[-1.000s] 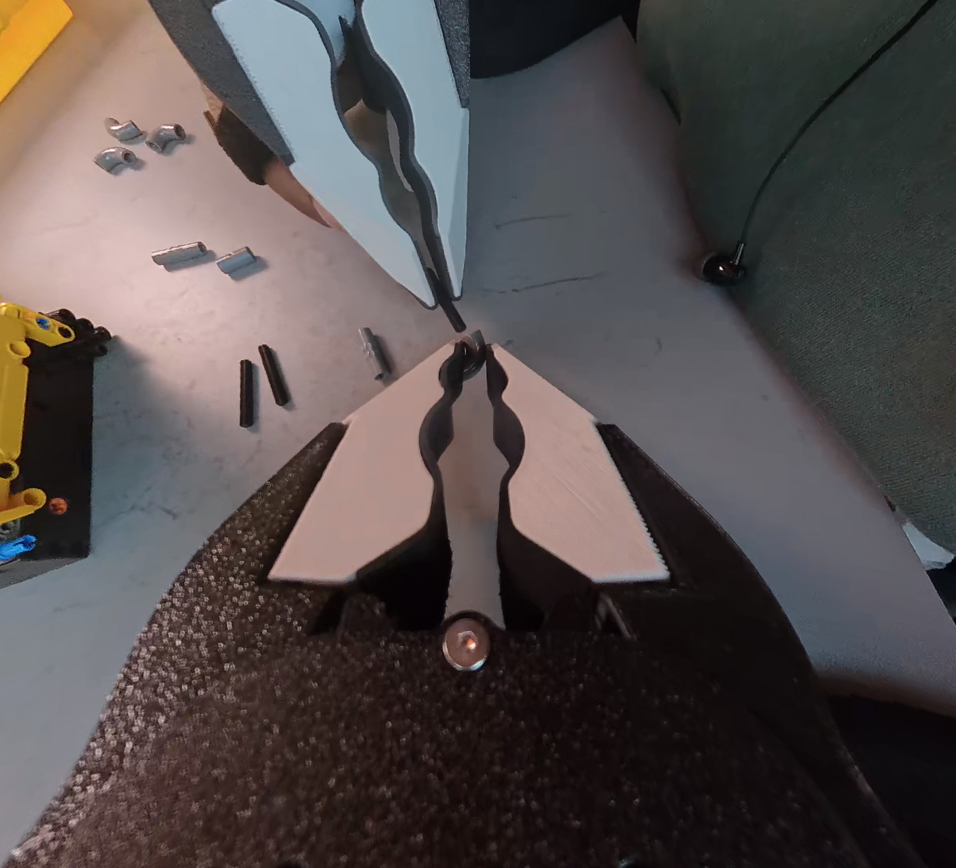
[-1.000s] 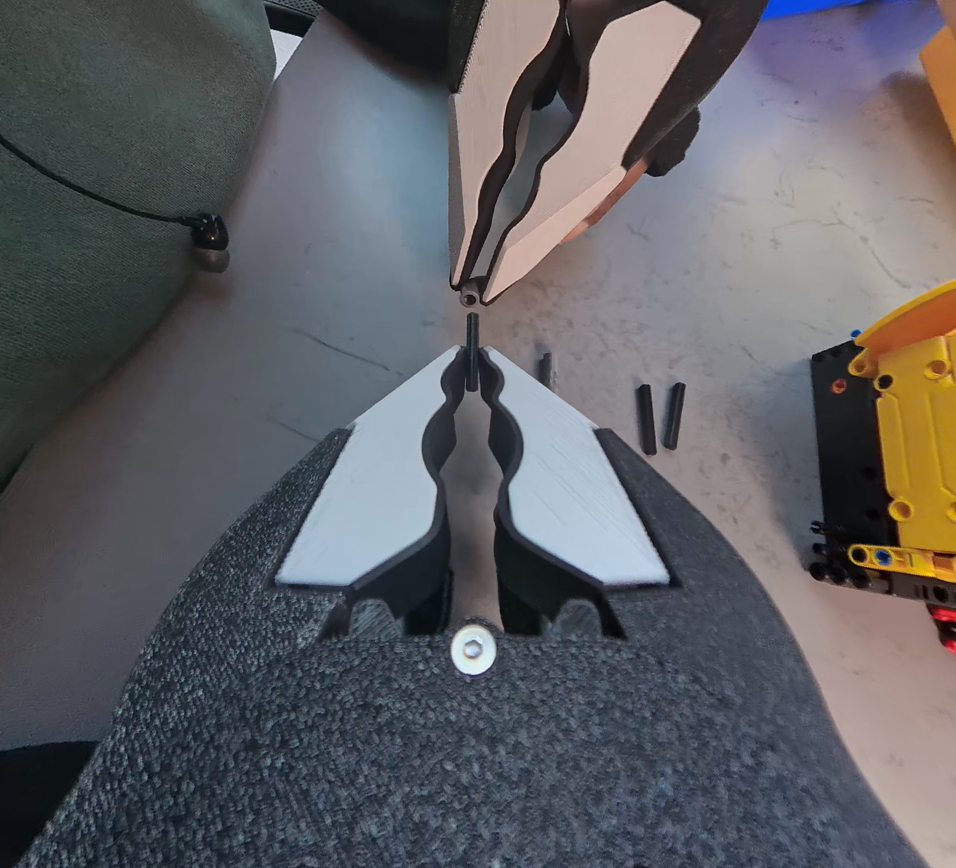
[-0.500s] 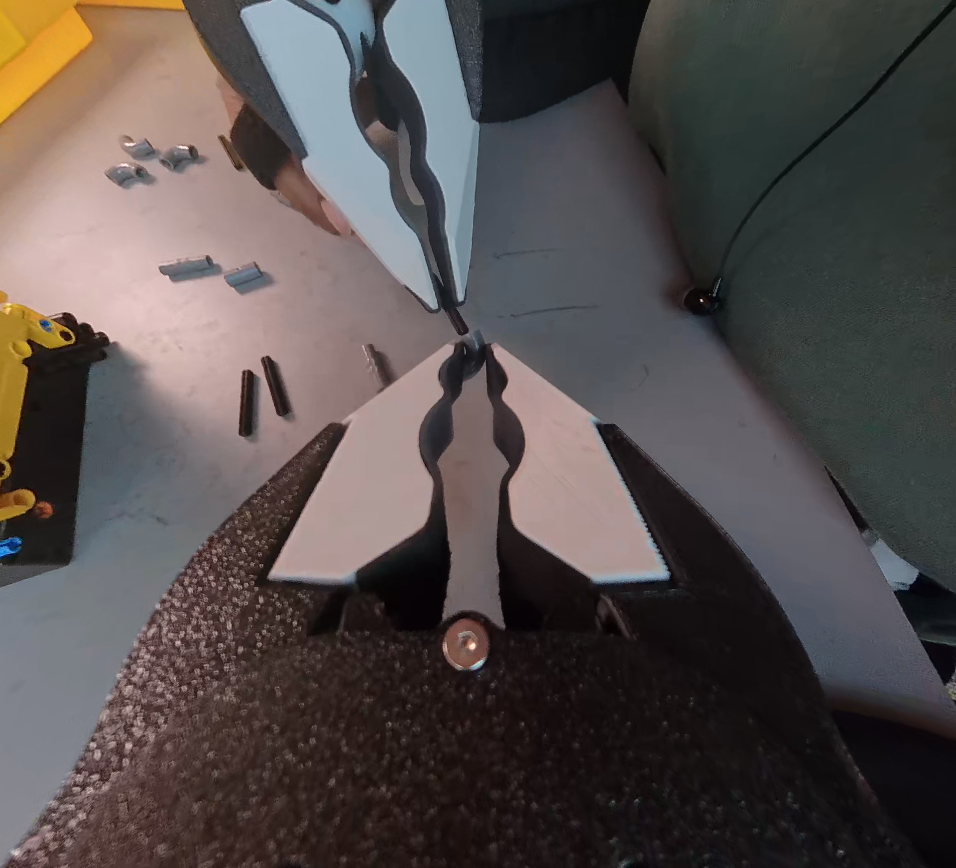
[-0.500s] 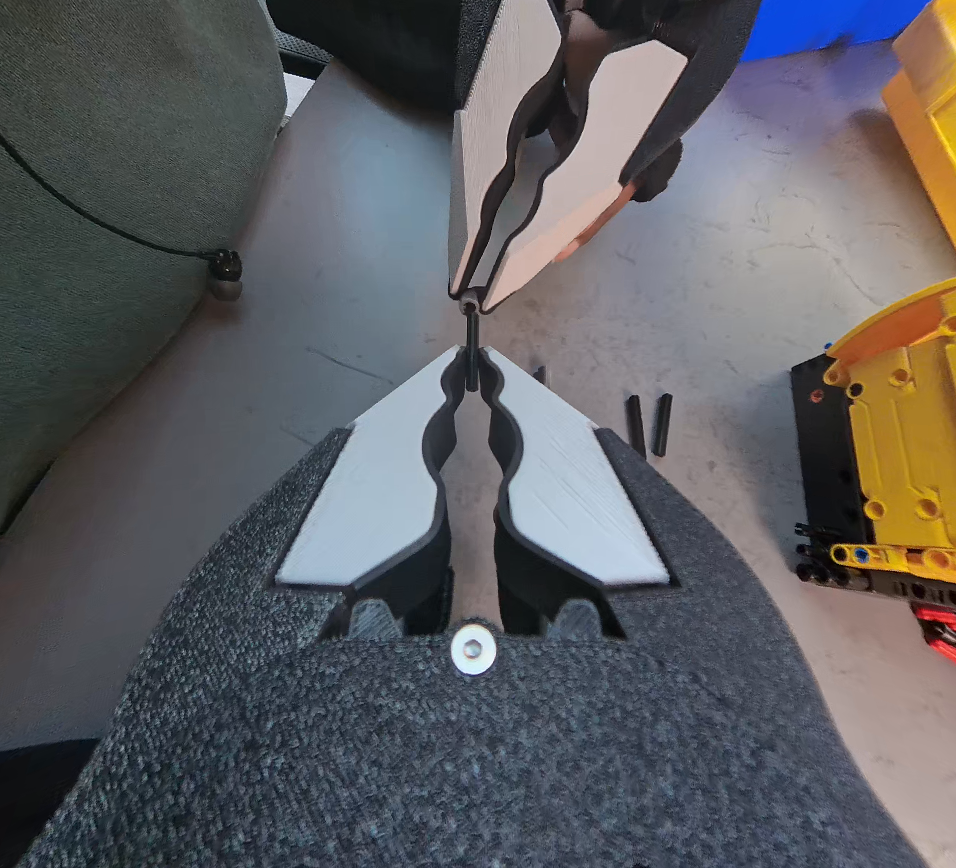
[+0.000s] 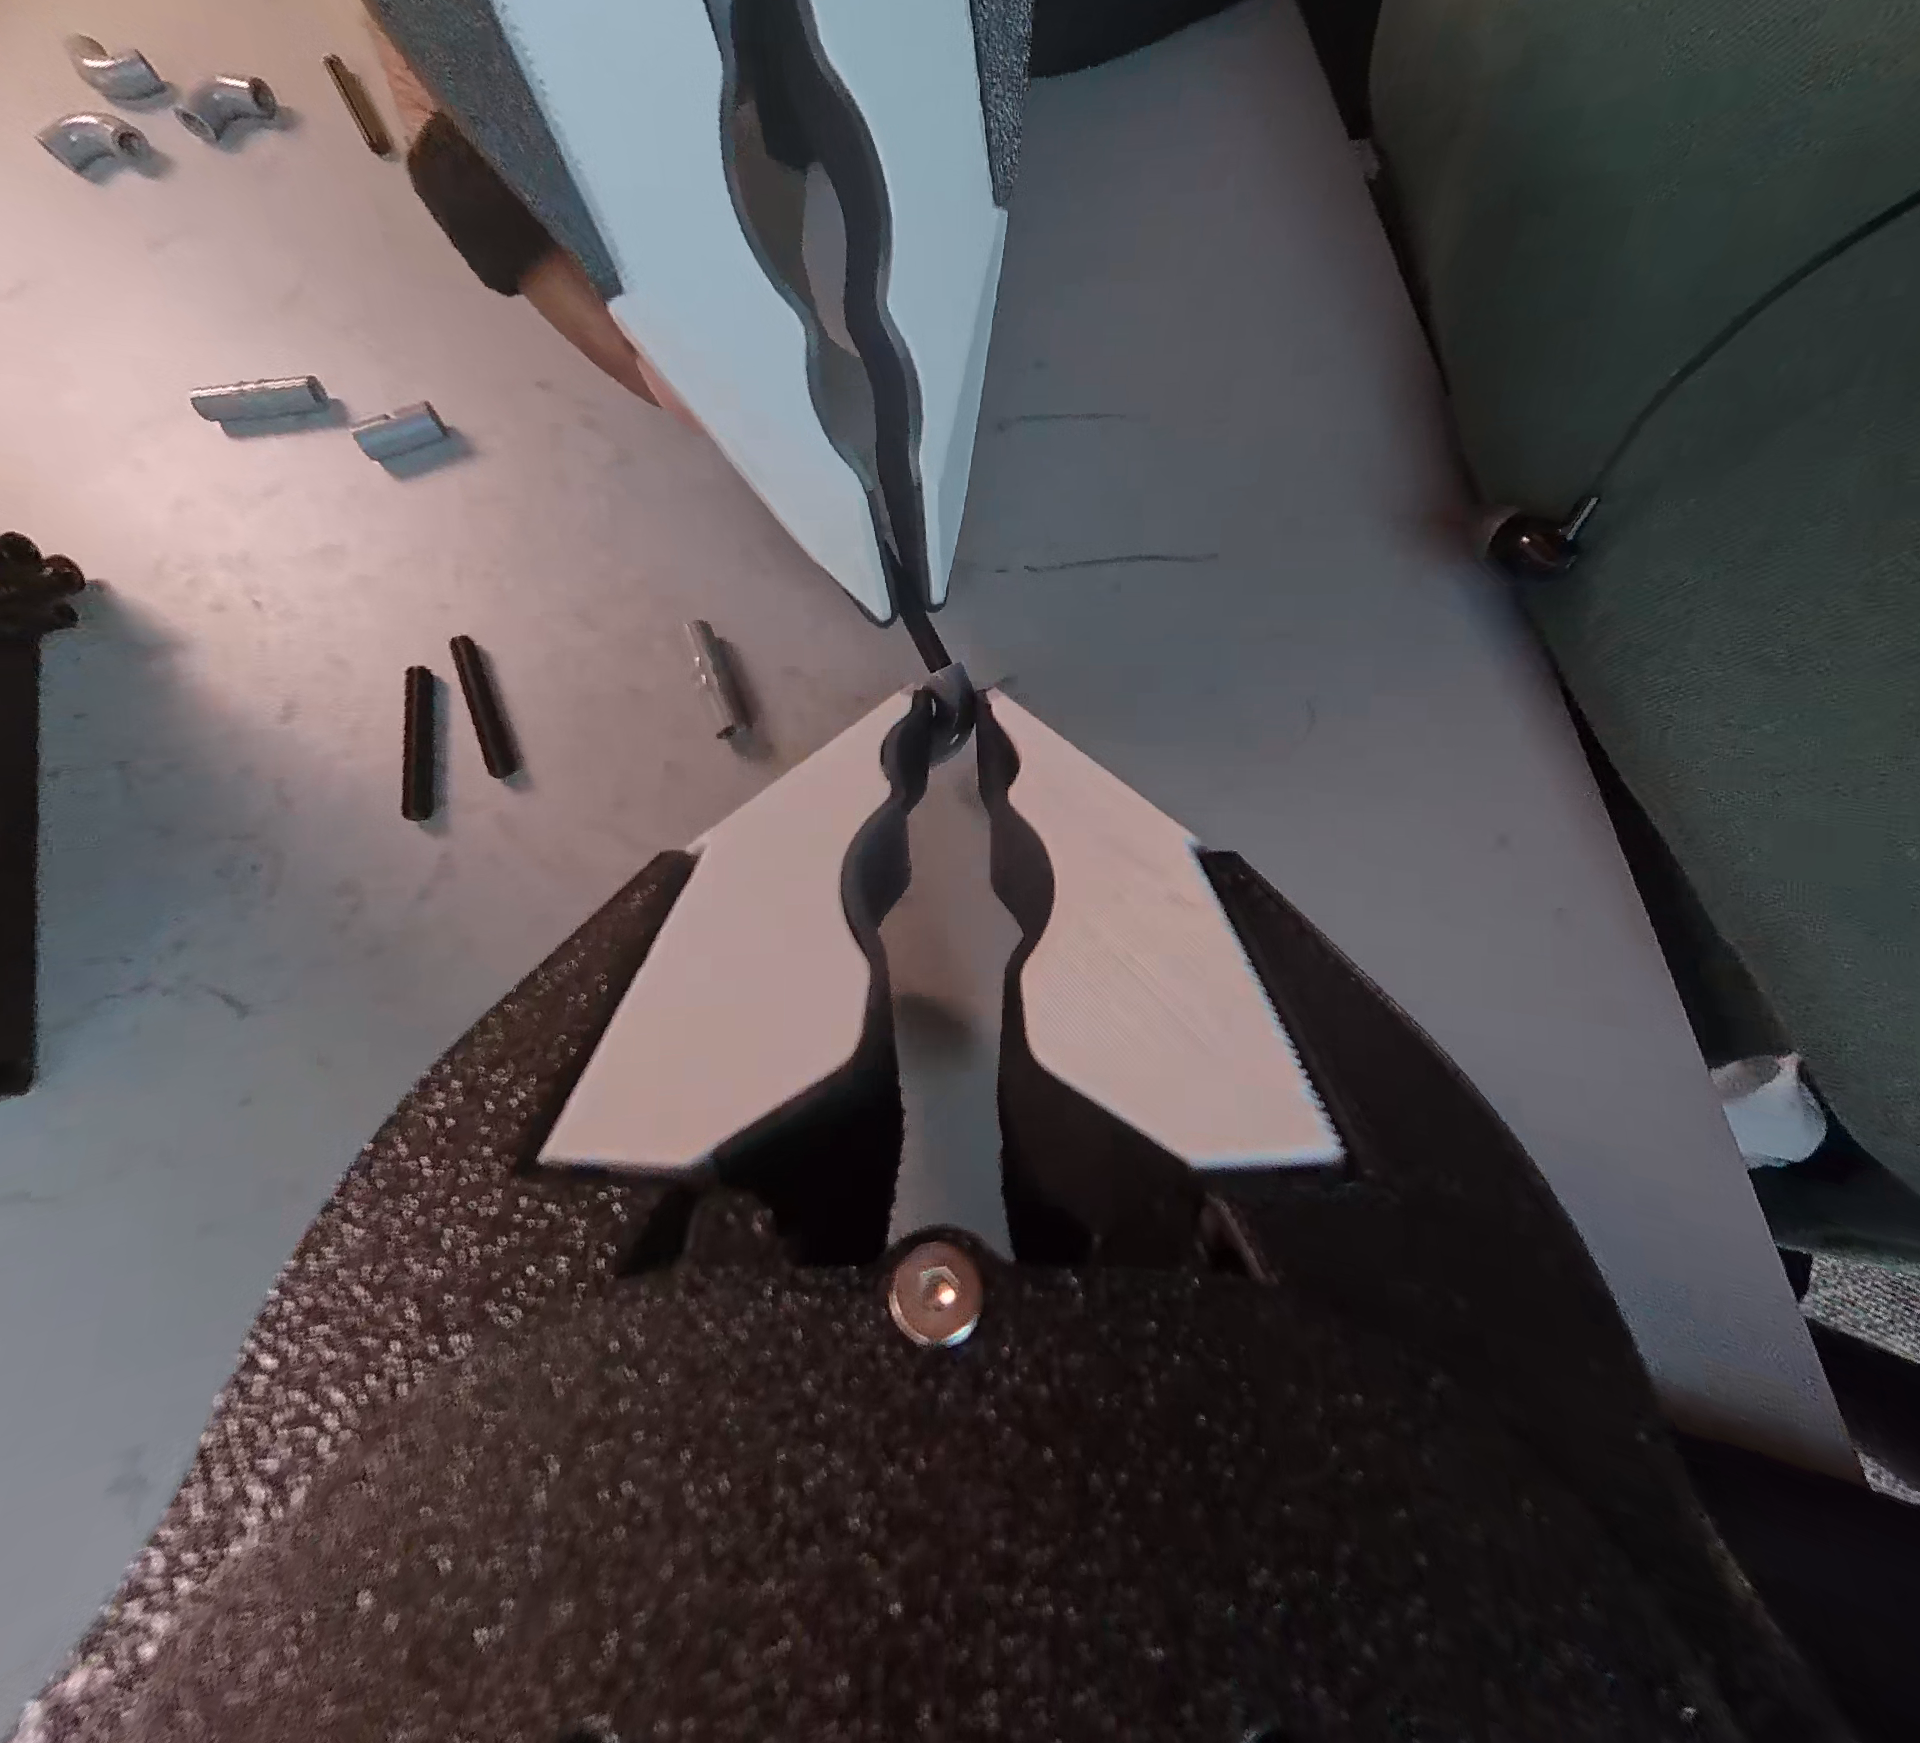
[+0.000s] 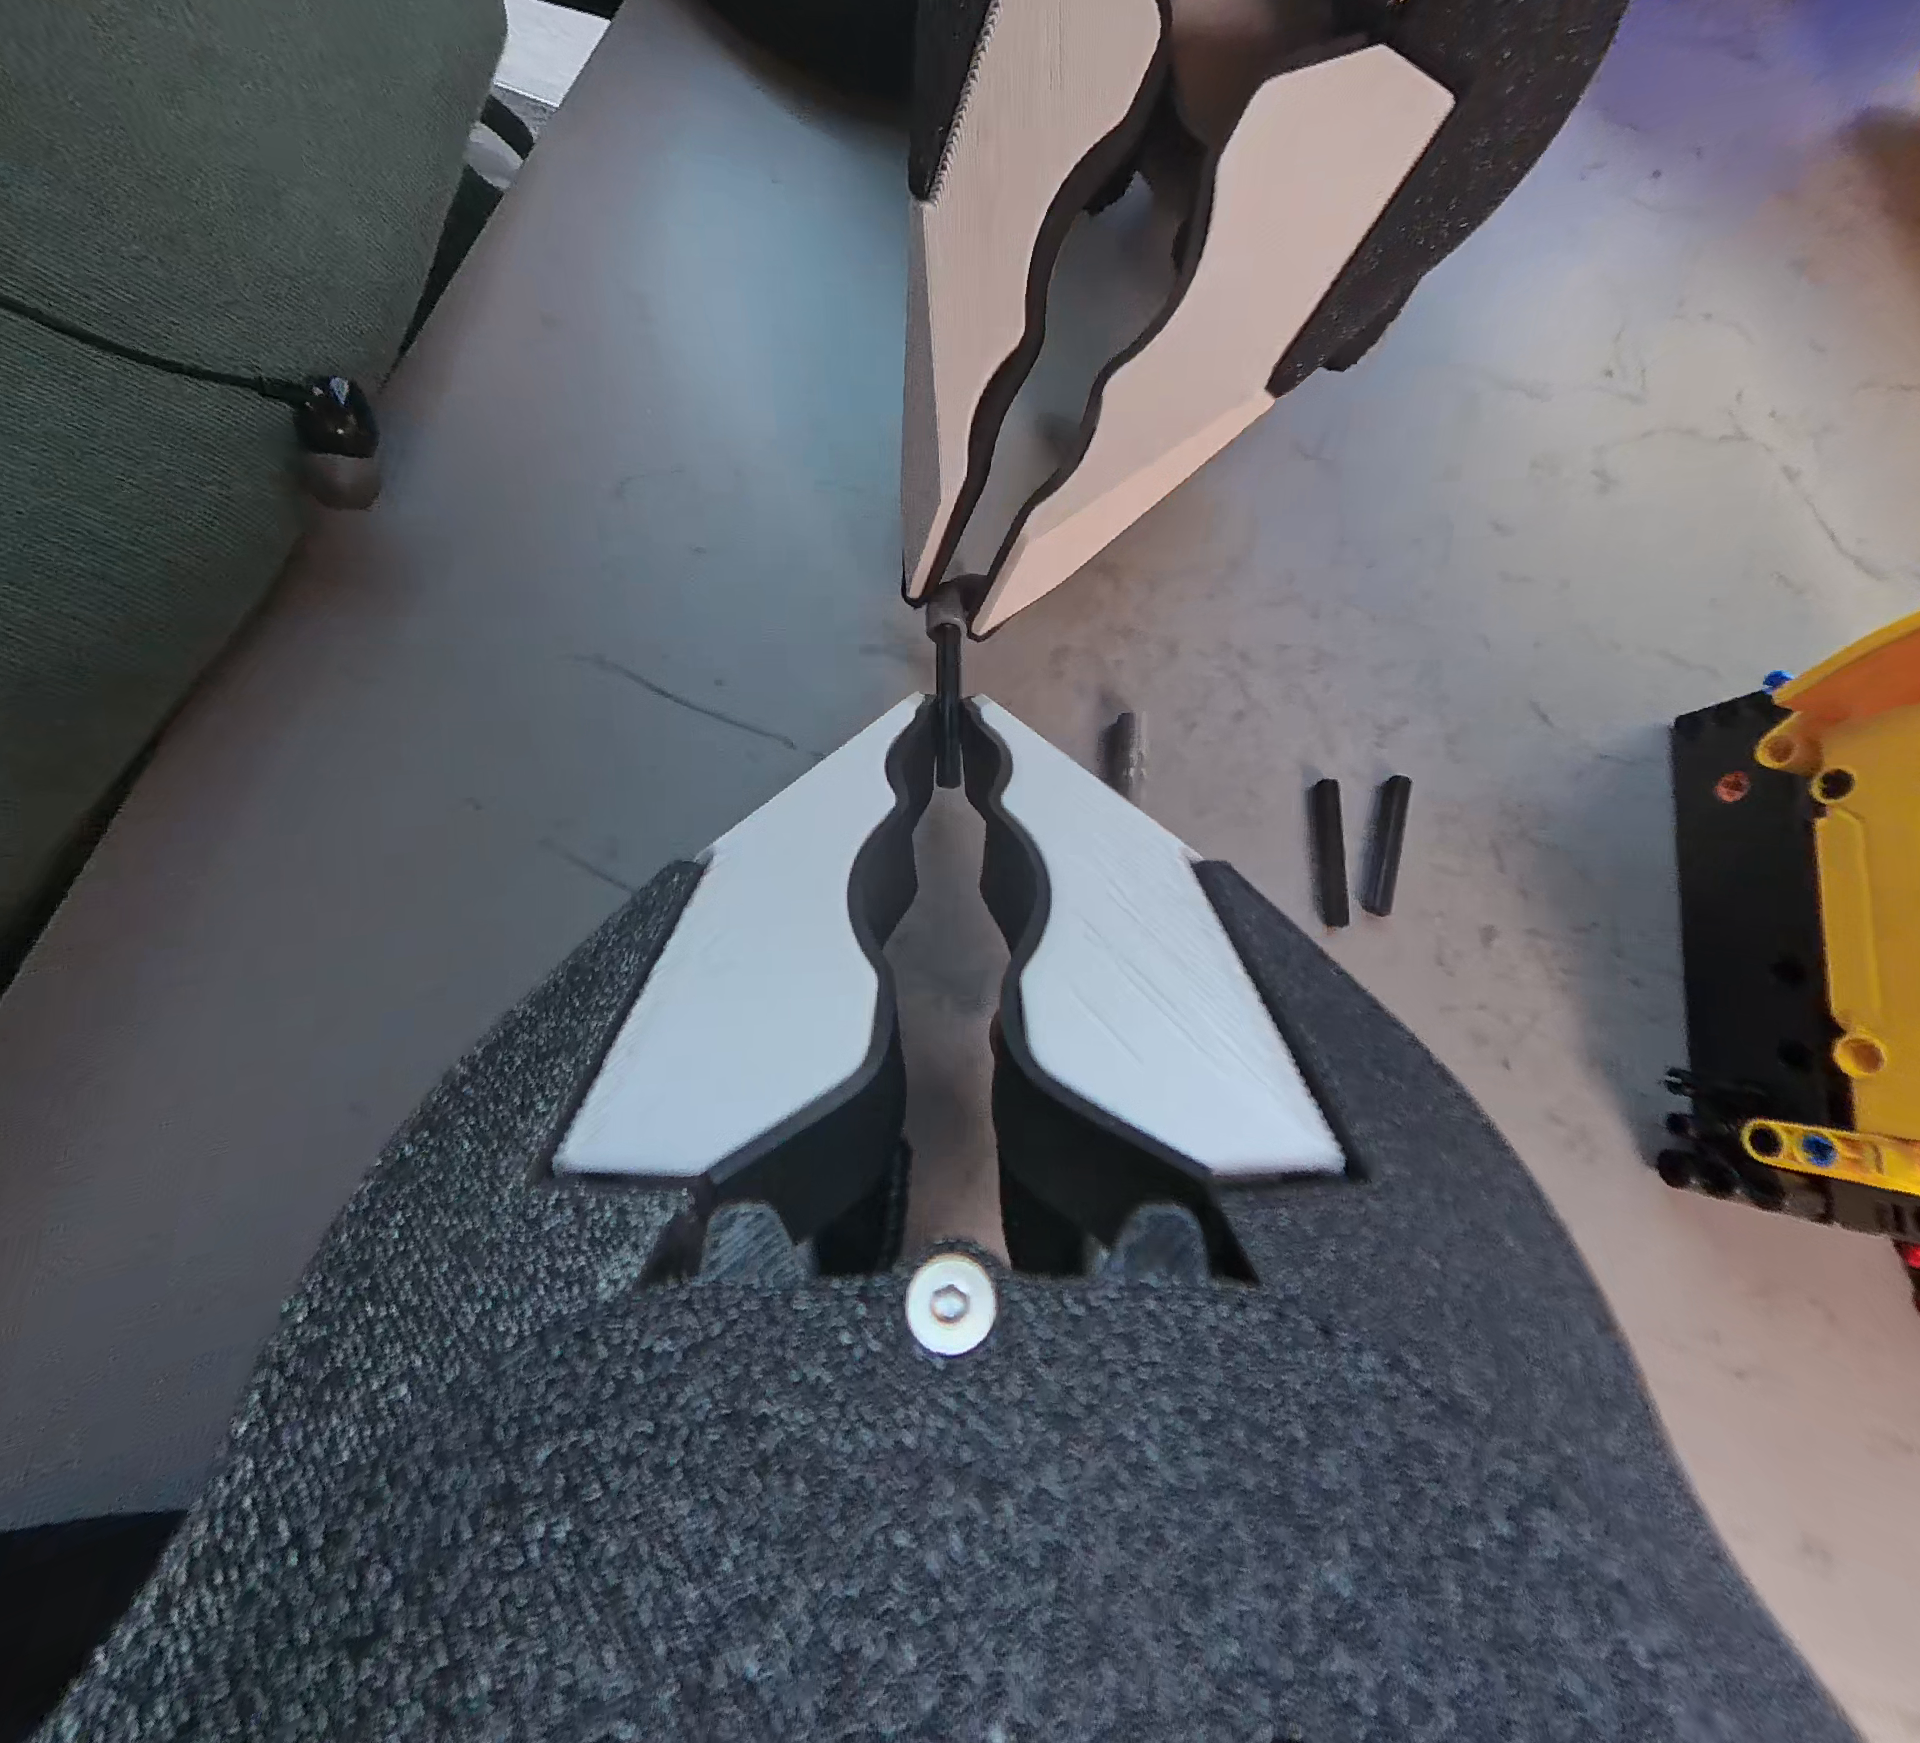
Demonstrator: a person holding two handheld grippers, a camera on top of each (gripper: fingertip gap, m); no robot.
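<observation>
My right gripper (image 6: 943,706) pinches a thin black axle rod (image 6: 947,717), its long axis running straight ahead toward my left gripper (image 5: 948,706). That one clamps a small grey connector sleeve (image 5: 951,696); the rod's tip meets the sleeve. Both hover above the grey table (image 6: 675,467), near two loose black rods (image 6: 1356,846).

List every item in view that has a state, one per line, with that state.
left gripper: shut on a small grey connector
right gripper: shut on a thin black axle
black axle: tip meets the grey connector, above the table
two black axles: lying loose, side by side
grey sleeve: lying loose
yellow and black assembly: resting on the table
</observation>
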